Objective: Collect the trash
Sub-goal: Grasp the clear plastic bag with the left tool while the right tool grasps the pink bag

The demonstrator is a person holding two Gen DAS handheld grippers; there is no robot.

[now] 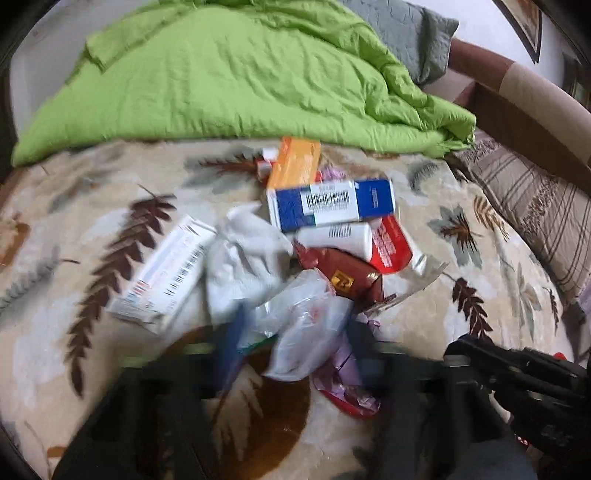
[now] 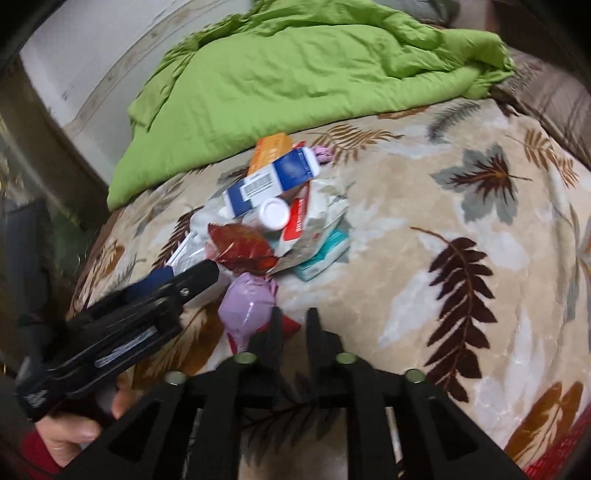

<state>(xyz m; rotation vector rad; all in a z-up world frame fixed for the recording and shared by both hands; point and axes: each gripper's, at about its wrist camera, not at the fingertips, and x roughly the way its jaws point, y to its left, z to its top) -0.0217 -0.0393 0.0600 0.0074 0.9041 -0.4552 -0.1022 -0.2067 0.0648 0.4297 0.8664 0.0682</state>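
Note:
A heap of trash lies on a leaf-patterned blanket [image 1: 424, 221]. It holds a blue and white box [image 1: 332, 203] [image 2: 273, 181], an orange box [image 1: 295, 162] [image 2: 269, 149], a white box [image 1: 166, 273], crumpled white paper [image 1: 243, 258], a white bottle [image 1: 336, 236] [image 2: 273, 214], a red wrapper [image 1: 347, 277] [image 2: 240, 247], a clear plastic bag [image 1: 306, 332] and a purple wrapper [image 2: 245, 310]. My left gripper [image 1: 291, 354] is blurred, open around the plastic bag. My right gripper [image 2: 293, 325] is open, nearly closed, empty, next to the purple wrapper.
A green quilt [image 1: 240, 74] [image 2: 295, 70] lies bunched behind the heap. A grey pillow [image 1: 417, 33] and a cardboard box [image 1: 524, 122] are at the far right. A striped cushion [image 1: 528, 199] lies at the right edge of the bed. A teal box [image 2: 321, 254] lies under the heap.

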